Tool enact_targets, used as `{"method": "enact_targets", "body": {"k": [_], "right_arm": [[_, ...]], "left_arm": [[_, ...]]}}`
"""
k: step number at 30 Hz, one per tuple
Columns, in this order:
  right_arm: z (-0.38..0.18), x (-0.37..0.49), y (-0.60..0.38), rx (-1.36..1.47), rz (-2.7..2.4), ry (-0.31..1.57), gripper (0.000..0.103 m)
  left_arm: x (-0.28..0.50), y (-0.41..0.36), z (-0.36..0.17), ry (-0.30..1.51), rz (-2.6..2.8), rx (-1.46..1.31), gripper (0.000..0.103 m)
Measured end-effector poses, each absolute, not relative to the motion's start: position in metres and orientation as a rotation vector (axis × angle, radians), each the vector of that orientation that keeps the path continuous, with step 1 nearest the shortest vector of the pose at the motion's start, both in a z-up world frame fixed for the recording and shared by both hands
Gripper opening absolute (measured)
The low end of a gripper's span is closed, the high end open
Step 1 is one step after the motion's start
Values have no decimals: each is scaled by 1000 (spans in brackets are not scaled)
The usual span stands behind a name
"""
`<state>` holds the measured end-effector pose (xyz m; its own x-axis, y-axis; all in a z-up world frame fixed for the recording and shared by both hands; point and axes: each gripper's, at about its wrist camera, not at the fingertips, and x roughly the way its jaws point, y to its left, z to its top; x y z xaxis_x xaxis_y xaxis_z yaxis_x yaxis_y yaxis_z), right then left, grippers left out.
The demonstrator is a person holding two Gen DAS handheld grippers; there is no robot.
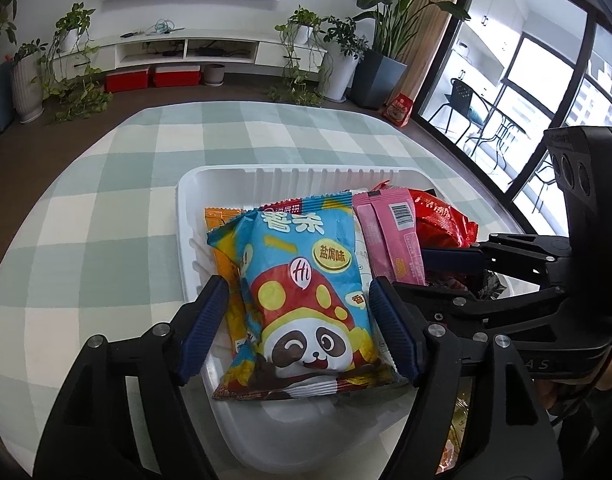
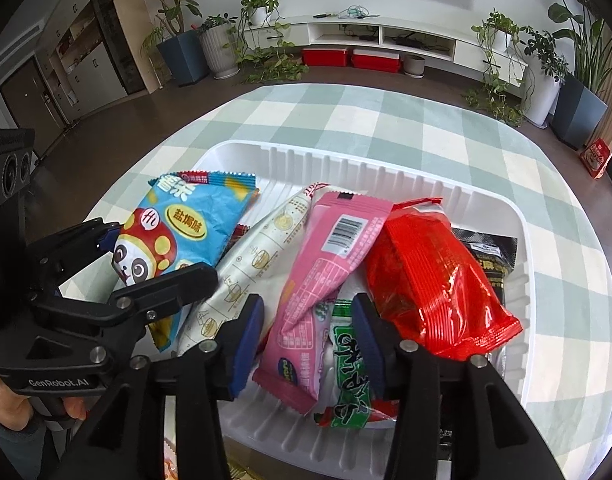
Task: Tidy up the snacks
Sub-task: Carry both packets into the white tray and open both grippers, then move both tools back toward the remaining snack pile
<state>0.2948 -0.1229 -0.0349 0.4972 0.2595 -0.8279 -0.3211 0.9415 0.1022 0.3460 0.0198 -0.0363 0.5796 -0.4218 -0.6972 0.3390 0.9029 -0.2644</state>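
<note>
Left gripper point(image 1: 301, 328) fingers released, straddling blue panda-print snack bag point(image 1: 306, 296) in white ribbed plastic tray point(image 1: 265, 178); bag's long axis runs along fingers. Right gripper point(image 2: 308, 344) fingers released, straddling pink wrapper point(image 2: 326, 276), green packet point(image 2: 352, 380).

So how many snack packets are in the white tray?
7 showing in the white plastic tray: blue panda bag, orange packet beneath it, white tube, pink bar, green packet, red bag, black packet. More may hide underneath.

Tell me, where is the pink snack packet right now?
The pink packet lies in the white tray, between the white tube packet and the red bag.
</note>
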Motion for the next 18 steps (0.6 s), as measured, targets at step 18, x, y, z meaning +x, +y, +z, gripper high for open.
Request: {"method": "enact_targets", "body": {"k": [18], "right_arm": [[15,251,-127,-139,295,864,73]], "left_arm": [[318,44,-11,733,-417,-187,92]]}}
